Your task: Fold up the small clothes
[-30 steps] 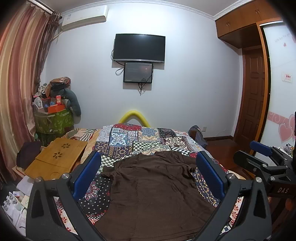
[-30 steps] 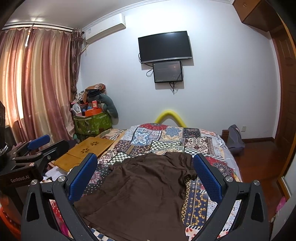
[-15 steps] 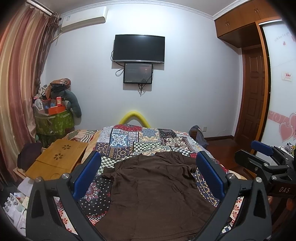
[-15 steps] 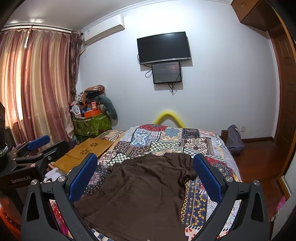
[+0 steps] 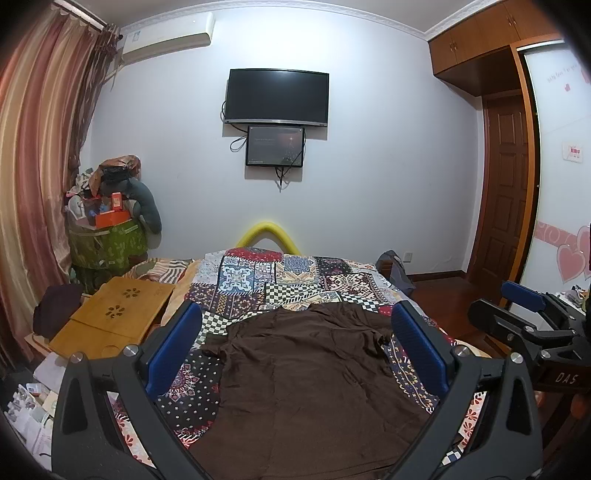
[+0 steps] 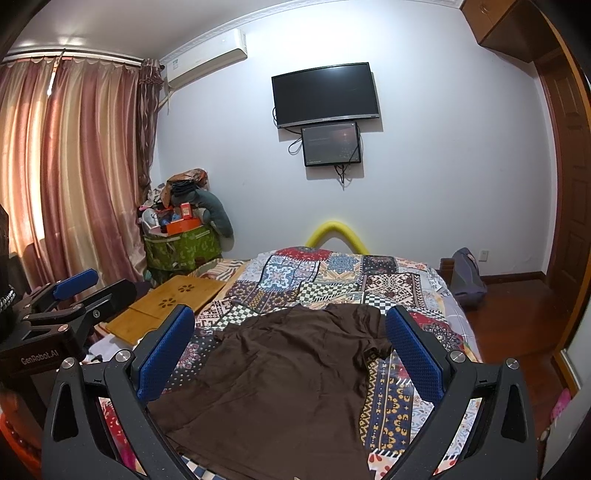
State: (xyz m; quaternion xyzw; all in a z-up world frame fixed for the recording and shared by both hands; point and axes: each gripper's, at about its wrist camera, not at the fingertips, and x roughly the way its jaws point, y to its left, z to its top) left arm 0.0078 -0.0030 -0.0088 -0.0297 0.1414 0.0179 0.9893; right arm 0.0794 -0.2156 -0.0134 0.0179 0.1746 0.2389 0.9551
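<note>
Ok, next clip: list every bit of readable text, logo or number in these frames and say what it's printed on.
"DAS": white letters on the right gripper body, seen from the left wrist view.
"GenRobot.AI": on the left gripper body, seen from the right wrist view.
Air conditioner sticker, wardrobe door script and small red-printed notice, lower screen text: too small or blurred.

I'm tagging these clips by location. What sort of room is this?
A home bedroom, most likely: a bed under a patchwork quilt with a brown shirt spread on it, a wall-mounted TV, and a curtain beside it.
</note>
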